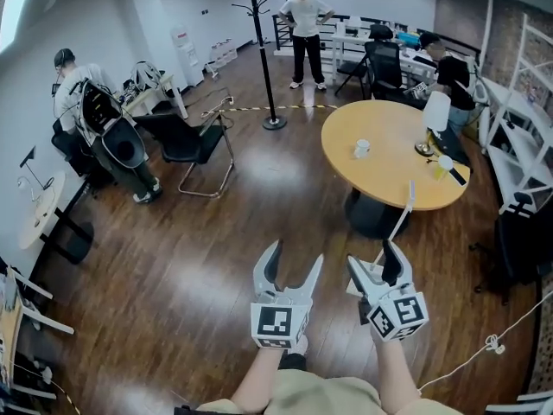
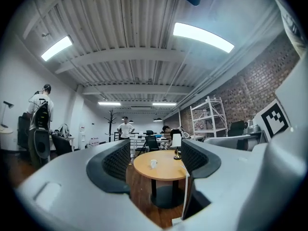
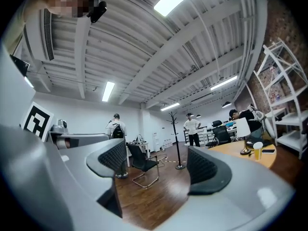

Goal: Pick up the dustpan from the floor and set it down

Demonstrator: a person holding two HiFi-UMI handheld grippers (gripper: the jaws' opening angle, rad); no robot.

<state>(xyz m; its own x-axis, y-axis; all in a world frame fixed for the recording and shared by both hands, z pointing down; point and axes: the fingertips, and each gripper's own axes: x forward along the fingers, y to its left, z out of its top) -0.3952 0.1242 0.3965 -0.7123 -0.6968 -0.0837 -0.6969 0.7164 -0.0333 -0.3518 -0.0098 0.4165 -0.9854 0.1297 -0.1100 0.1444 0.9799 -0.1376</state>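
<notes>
The dustpan stands on the wooden floor by the round table's foot. Its long white handle (image 1: 402, 219) rises upright, and my right gripper hides most of its pan. In the left gripper view the handle (image 2: 186, 196) shows just inside the right jaw, against the table's black base. My left gripper (image 1: 296, 253) (image 2: 156, 160) is open and empty, held level over the floor. Beside it, my right gripper (image 1: 373, 256) (image 3: 156, 165) is also open and holds nothing. It sits in front of the dustpan, apart from it.
The round wooden table (image 1: 389, 128) carries a cup (image 1: 362, 149), a lamp (image 1: 429, 124) and a drink (image 1: 443, 164). A black chair (image 1: 194, 141) and a coat stand (image 1: 268, 59) are further off. One person stands at the back (image 1: 305, 33), others sit left and right. White shelving (image 1: 518, 128) lines the right wall.
</notes>
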